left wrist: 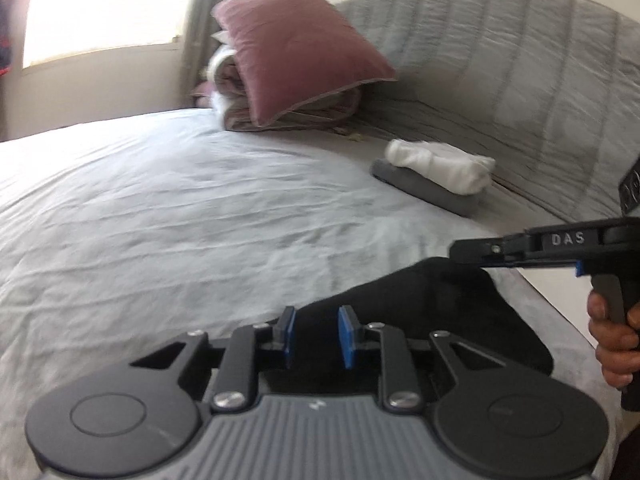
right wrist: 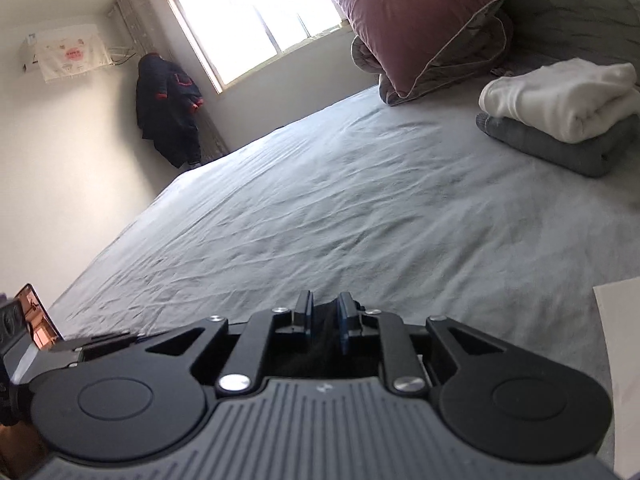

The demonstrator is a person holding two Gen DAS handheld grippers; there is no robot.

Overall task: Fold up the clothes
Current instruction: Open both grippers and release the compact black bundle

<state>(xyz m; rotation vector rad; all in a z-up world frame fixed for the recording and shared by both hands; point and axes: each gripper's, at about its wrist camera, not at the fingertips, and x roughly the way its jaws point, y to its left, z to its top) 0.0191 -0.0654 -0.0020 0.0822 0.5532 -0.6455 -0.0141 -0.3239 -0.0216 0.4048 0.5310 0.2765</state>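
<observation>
A bed covered by a wrinkled pale grey sheet is shown, and it serves as the landmark for all positions. A black garment is seen at the near edge of the bed, lifted off the sheet between the two grippers. The left gripper is shown with its blue pads set narrowly apart; black cloth lies between them, but whether the pads press on it cannot be told. The right gripper is shown nearly closed, with dark cloth pinched between its fingers; in the left wrist view it is seen from the side at the garment's far corner, held by a hand. Toward the head of the bed, a folded white garment is stacked on a folded grey garment. A mauve pillow is propped on a rolled quilt at the head of the bed, against a grey padded headboard. A window and a hanging dark coat are seen beyond the bed's far side.
</observation>
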